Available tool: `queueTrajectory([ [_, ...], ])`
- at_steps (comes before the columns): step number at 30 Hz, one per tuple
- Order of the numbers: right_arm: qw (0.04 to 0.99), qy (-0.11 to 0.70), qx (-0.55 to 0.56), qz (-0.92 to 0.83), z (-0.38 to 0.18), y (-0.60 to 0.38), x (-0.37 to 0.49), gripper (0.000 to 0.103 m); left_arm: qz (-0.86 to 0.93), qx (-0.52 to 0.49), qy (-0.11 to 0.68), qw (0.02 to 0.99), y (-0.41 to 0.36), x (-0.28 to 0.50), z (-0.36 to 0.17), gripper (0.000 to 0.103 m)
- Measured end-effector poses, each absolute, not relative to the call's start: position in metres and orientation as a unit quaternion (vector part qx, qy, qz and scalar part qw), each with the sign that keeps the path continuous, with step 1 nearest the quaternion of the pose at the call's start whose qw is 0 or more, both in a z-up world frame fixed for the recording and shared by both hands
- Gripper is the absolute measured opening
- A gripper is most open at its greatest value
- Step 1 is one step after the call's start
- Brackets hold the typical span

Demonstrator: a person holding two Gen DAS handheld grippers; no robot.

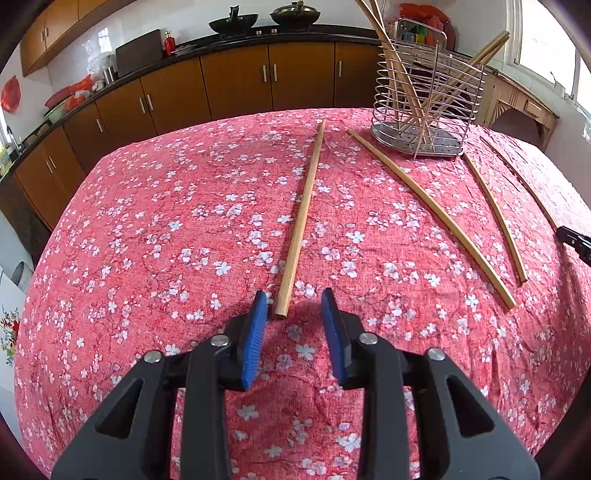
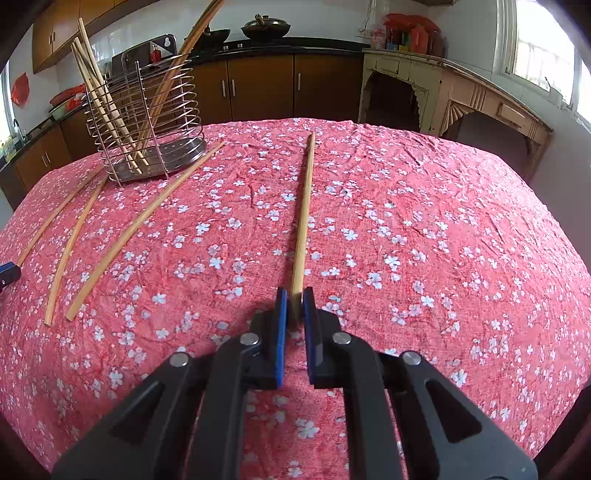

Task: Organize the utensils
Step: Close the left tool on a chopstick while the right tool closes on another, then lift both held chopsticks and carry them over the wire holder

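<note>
My left gripper (image 1: 294,295) stands open over the red flowered tablecloth (image 1: 147,258). The near end of a wooden chopstick (image 1: 301,218) lies between its blue pads, close to the left pad and not pressed. My right gripper (image 2: 295,293) is shut on the near end of another chopstick (image 2: 304,206), which points away across the cloth. Two more loose chopsticks (image 1: 432,218) (image 1: 495,214) lie between the two. A wire utensil holder (image 1: 424,103) (image 2: 147,122) stands at the far side with several chopsticks upright in it. The right gripper's tip (image 1: 576,242) shows at the left wrist view's right edge.
The round table's far edge (image 2: 332,120) drops off toward brown kitchen cabinets (image 1: 236,85) and a dark counter with woks (image 1: 295,16). A worn cream side table (image 2: 461,96) stands at the right under a window. The left gripper's tip (image 2: 9,273) shows at the left edge.
</note>
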State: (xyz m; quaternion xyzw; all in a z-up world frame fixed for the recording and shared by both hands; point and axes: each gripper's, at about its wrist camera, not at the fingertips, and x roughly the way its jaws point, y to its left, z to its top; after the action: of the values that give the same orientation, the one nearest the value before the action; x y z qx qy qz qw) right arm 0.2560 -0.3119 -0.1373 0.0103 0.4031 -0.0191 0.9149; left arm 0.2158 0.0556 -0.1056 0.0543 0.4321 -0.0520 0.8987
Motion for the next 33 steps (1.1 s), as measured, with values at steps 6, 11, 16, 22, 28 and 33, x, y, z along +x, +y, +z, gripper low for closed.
queueTrajectory([
  [6, 0.910, 0.414, 0.033, -0.017, -0.135, -0.315, 0.258, 0.007, -0.052, 0.098, 0.411, 0.905, 0.041, 0.200, -0.108, 0.007],
  [11, 0.916, 0.399, 0.036, -0.016, -0.121, -0.314, 0.250, 0.007, -0.053, 0.062, 0.423, 0.902, 0.047, 0.207, -0.104, 0.007],
  [16, 0.919, 0.392, 0.039, -0.029, -0.112, -0.322, 0.260, 0.007, -0.053, 0.060, 0.408, 0.910, 0.044, 0.216, -0.092, 0.007],
  [22, 0.910, 0.409, 0.038, -0.053, -0.124, -0.335, 0.285, 0.007, -0.051, 0.051, 0.417, 0.906, 0.046, 0.235, -0.095, 0.007],
  [28, 0.906, 0.417, 0.037, -0.057, -0.135, -0.340, 0.288, 0.008, -0.051, 0.054, 0.424, 0.902, 0.048, 0.234, -0.105, 0.008],
  [33, 0.906, 0.417, 0.041, -0.056, -0.135, -0.341, 0.288, 0.008, -0.052, 0.067, 0.429, 0.899, 0.045, 0.234, -0.108, 0.012],
])
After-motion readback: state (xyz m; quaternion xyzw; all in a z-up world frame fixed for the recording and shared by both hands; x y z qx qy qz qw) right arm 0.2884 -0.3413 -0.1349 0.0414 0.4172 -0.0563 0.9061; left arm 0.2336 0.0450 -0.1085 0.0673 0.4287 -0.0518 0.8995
